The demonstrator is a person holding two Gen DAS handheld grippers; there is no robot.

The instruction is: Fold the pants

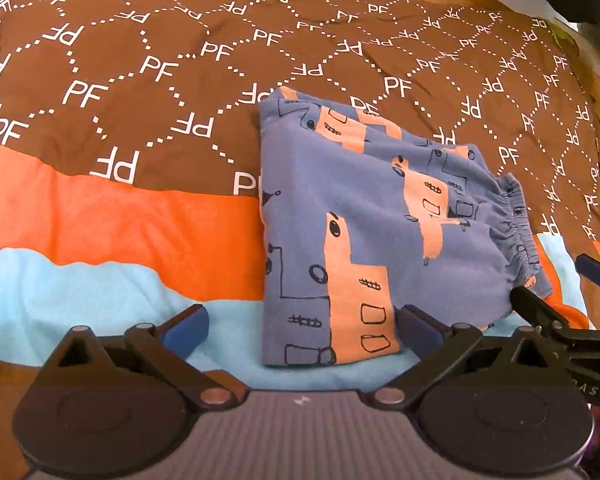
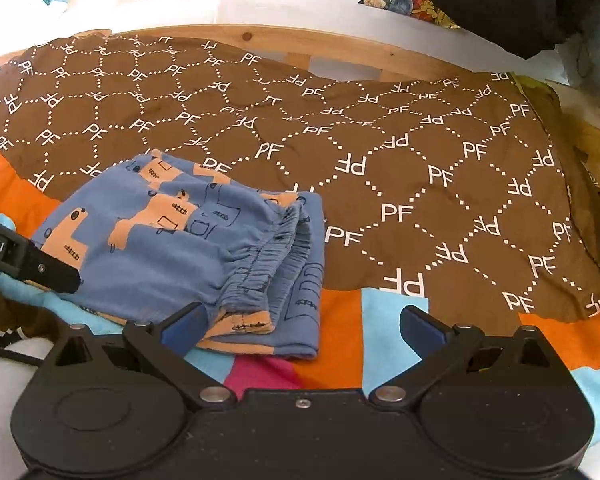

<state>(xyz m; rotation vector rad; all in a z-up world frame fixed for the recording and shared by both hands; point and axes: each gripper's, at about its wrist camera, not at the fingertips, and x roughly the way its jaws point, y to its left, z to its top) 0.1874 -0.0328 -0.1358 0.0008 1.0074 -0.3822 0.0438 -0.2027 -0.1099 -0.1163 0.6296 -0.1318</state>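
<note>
So the whole thing is on a bed with a brown blanket (image 1: 140, 80) covered in white "PF" letters and dotted diamond lines, plus orange and light blue patches along the near edge and a bit of pink in the right wrist view. A wooden bed frame (image 2: 340, 46) runs behind it, with a white wall above and some colourful pictures stuck on it. The pants (image 1: 360, 220), blue with peach block-shaped animals, lie folded into a compact bundle on the blanket, elastic waistband bunched on the right side. The left gripper (image 1: 302, 326) has its fingers spread wide, empty, with the near edge of the pants lying between the tips. The right gripper (image 2: 302, 324) is spread wide too, holding nothing, its left finger (image 2: 184, 326) right at the waistband corner.
</note>
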